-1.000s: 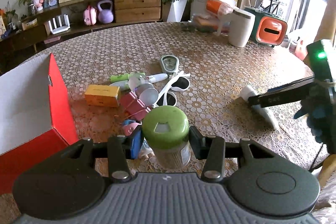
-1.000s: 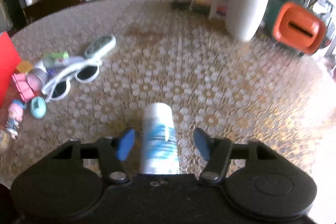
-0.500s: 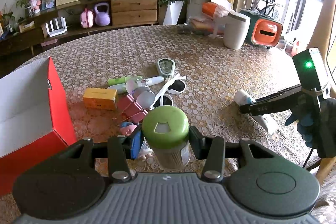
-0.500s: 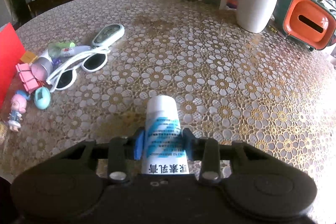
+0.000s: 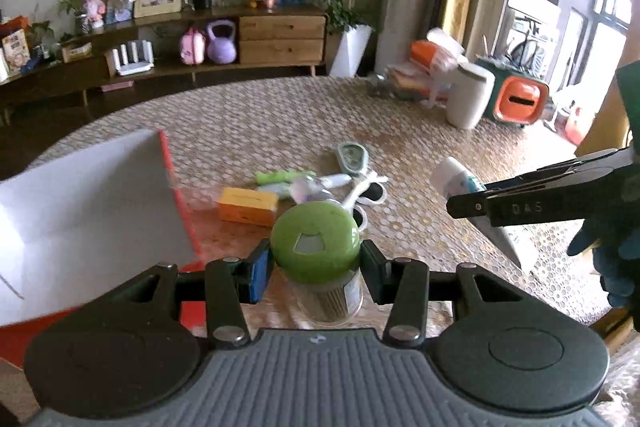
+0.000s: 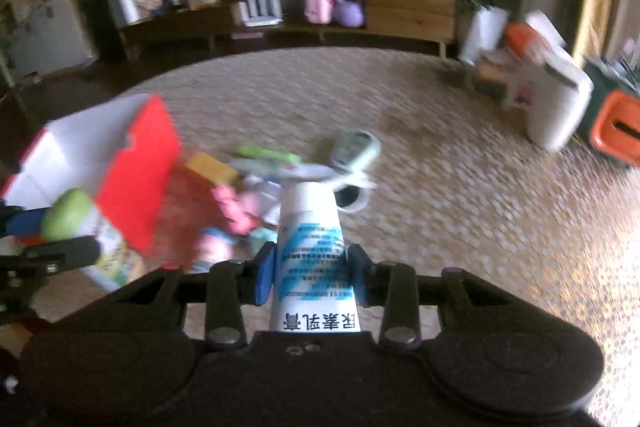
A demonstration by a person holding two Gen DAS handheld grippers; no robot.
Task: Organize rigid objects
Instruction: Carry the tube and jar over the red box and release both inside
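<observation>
- Left wrist view: left tool pinches a clear jar with a green lid; both pads press the lid's sides, and the jar hangs upright between them, clear of the counter.
- Red box, white inside, stands just left of and ahead of this tool, its open mouth up. I judge it the destination for the jar.
- Ahead of the tool, loose pile on the counter: yellow-orange carton, white sunglasses, a green-and-white pen-like item, a grey-green oval gadget.
- To the right, the right tool carries a white tube, cap end toward the pile.
- Writing: "D45" or similar stamped on the right tool's finger; not fully sure. Jar lid has a pale tab, no text legible.
- Step advice (judgement): carry the jar level over the box wall, lower it well inside before spreading; the lid grip is narrow, so avoid tilting.

- Right wrist view (blurred): right tool is pressed on the white tube, pads on both flanks mid-body, cap pointing away. Its jaws have just been closing, the tube between them.
- Red box lies ahead and left; left tool with the green-lidded jar sits in front of it.
- Writing: large blue characters "尿素乳膏" on the tube, upside down here; fine print above is unreadable.
- Step advice (judgement): both tools head for one box, so let one go first to avoid collision at the rim.
</observation>
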